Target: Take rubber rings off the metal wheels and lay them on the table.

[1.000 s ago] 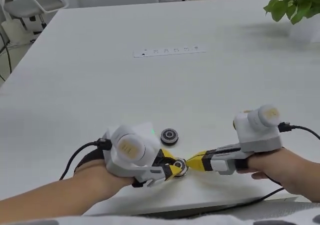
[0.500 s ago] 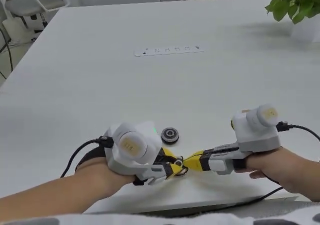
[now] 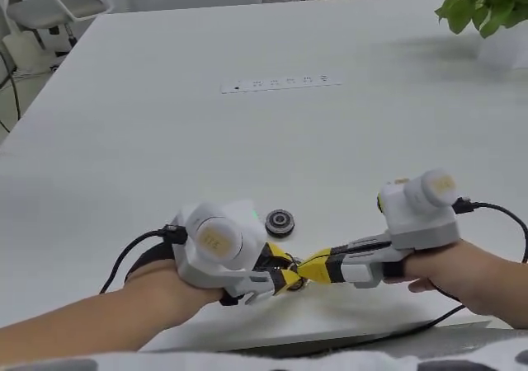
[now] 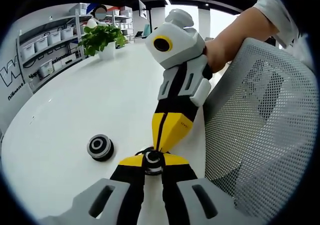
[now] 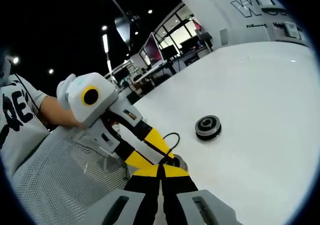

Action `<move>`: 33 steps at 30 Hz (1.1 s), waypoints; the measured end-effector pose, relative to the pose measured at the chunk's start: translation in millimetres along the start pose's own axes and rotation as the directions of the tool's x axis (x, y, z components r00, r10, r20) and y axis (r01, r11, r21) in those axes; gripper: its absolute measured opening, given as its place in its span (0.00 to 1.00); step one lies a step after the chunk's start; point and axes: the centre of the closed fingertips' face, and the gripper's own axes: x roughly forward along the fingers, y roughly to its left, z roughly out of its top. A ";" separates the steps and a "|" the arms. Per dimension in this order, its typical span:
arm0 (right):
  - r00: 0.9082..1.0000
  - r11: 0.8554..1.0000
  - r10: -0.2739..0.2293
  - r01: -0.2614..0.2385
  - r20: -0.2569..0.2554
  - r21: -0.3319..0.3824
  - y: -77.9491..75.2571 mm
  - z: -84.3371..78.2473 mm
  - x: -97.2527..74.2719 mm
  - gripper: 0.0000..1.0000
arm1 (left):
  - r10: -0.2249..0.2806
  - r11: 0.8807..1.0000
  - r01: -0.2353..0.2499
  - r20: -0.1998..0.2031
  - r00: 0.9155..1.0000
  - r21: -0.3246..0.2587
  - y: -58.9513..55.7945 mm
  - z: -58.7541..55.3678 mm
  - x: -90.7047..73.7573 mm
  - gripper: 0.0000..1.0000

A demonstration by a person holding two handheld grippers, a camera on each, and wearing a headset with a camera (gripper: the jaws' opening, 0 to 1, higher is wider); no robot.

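I had the left gripper [image 4: 152, 159] clamped on a metal wheel [image 5: 178, 163] to steady it, while the right gripper [image 5: 161, 168], jaws together at its rim, seemingly pinched the rubber ring [image 5: 172, 134] for peeling, and a second wheel [image 3: 279, 219] lay just beyond both tips.

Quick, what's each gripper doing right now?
Left gripper: shut on a wheel.
Right gripper: shut, apparently pinching that wheel's ring.

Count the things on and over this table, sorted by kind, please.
Metal wheels: 2, table wheel, held wheel
Grippers: 2, left gripper, right gripper
Stretched rubber ring: 1
Socket strip: 1
Potted plant: 1
Total: 7
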 end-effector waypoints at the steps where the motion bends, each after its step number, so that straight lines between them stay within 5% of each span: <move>1: 1.000 1.000 -0.005 0.005 0.002 -0.003 -1.4 -0.4 -0.9 0.00 | 0.000 1.000 0.000 0.000 1.000 0.001 -0.2 0.0 0.2 0.08; 21: 0.998 0.998 -0.057 0.056 0.023 0.024 -11.9 3.4 -11.4 0.00 | -0.020 1.000 0.020 0.001 1.000 -0.005 -1.1 -0.6 -0.5 0.09; 33: 0.996 0.998 -0.064 0.063 0.057 0.019 -4.4 15.2 -16.5 0.00 | -0.065 0.998 0.065 0.023 0.998 -0.011 -10.9 9.0 -21.6 0.23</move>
